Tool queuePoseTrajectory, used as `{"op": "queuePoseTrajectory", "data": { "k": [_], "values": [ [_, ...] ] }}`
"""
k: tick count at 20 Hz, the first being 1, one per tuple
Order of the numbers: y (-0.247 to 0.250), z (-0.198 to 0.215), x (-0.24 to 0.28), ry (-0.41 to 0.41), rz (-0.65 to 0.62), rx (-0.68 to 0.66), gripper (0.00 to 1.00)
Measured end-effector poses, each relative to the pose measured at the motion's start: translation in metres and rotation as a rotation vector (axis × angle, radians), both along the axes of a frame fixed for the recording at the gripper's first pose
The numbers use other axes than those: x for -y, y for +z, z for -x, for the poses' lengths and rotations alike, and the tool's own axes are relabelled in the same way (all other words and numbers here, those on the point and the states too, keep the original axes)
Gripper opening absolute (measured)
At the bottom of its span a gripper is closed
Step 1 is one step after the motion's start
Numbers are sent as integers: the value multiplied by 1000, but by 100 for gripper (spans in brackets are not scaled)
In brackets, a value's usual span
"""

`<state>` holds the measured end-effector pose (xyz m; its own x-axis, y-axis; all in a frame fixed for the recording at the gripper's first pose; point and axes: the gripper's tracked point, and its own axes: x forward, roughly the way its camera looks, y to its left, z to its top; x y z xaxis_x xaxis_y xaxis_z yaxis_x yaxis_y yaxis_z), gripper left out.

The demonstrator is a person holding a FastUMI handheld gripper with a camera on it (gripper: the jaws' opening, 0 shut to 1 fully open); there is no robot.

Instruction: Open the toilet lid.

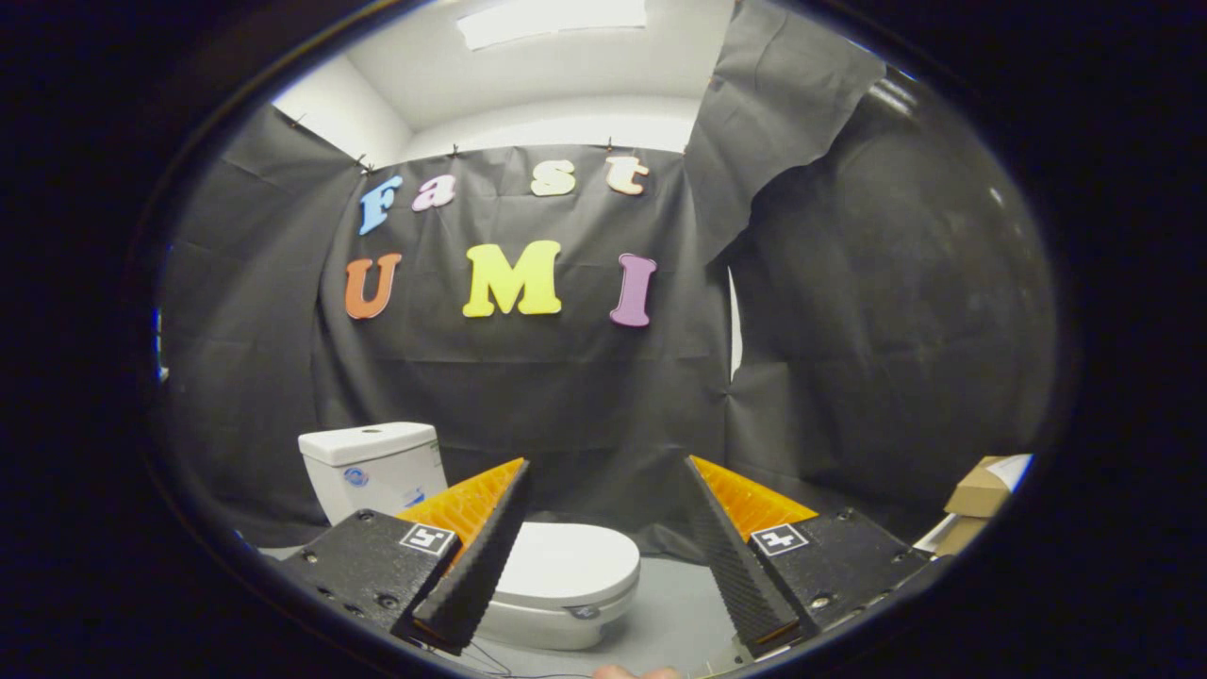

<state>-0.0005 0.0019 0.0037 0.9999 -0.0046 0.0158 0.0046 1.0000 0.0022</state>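
The hand-held gripper [603,490] was spread wide, grasping nothing. The toilet [566,585] sat low in the frame, its lid [566,564] down, just beyond the left finger. Risk: fingers could skid across the smooth lid or miss its front lip.

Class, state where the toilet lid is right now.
In the gripper view the closed toilet lid lies flat on the bowl, just ahead of the open claw, in front of the white tank and nearer one finger.
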Motion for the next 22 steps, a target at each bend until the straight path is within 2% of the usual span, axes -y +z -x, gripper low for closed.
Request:
{"op": "queuePoseTrajectory", "data": {
  "k": [11,14,22],
  "values": [
    [-23,-5,3,-16,-23,-55,99],
    [-38,-10,0,-12,-35,-98,99],
    [-95,-39,-20,2,-180,-280,99]
  ]
}}
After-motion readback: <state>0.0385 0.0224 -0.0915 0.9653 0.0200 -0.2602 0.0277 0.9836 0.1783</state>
